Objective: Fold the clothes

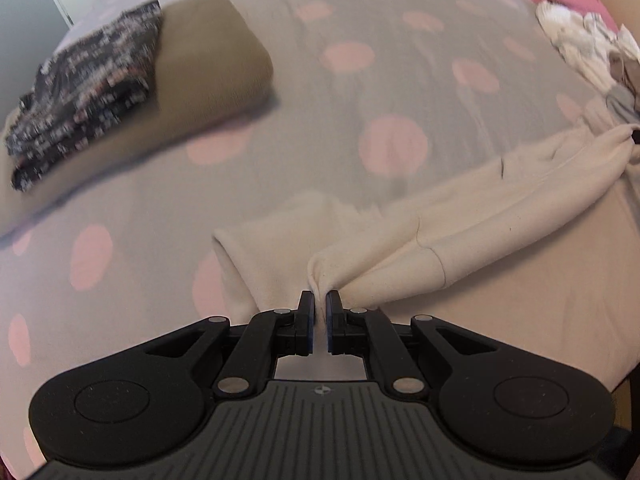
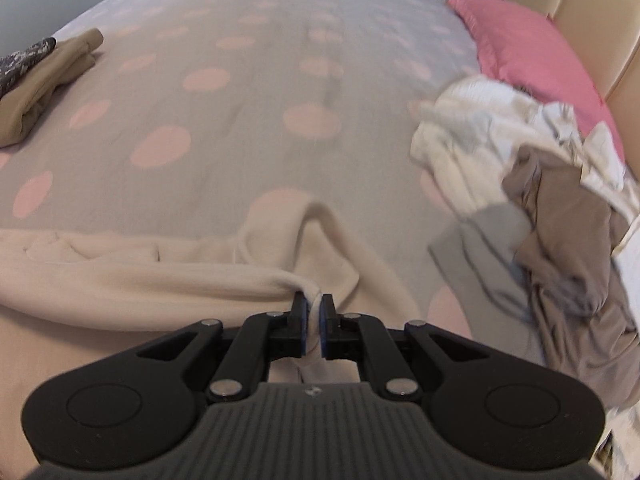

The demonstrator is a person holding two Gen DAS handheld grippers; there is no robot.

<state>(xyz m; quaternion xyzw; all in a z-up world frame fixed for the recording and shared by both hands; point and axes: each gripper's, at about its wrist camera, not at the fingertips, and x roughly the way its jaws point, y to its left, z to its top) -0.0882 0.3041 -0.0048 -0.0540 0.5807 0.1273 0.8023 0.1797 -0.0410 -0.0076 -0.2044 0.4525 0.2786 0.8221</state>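
Observation:
A cream garment [image 1: 460,224] lies stretched across the near part of the bed. My left gripper [image 1: 319,300] is shut on a bunched corner of it, the cloth pinched between the pads. In the right wrist view the same cream garment [image 2: 160,276] runs off to the left, and my right gripper [image 2: 314,302] is shut on another bunched corner. A loose flap of the garment folds up just beyond the right fingers. Both grippers point steeply down at the bed.
The bed cover [image 2: 248,120] is grey with pink dots. A folded brown garment [image 1: 212,64] with a dark patterned one [image 1: 88,92] on top lies at the left. A heap of unfolded clothes [image 2: 532,184] and a pink pillow [image 2: 528,48] lie at the right.

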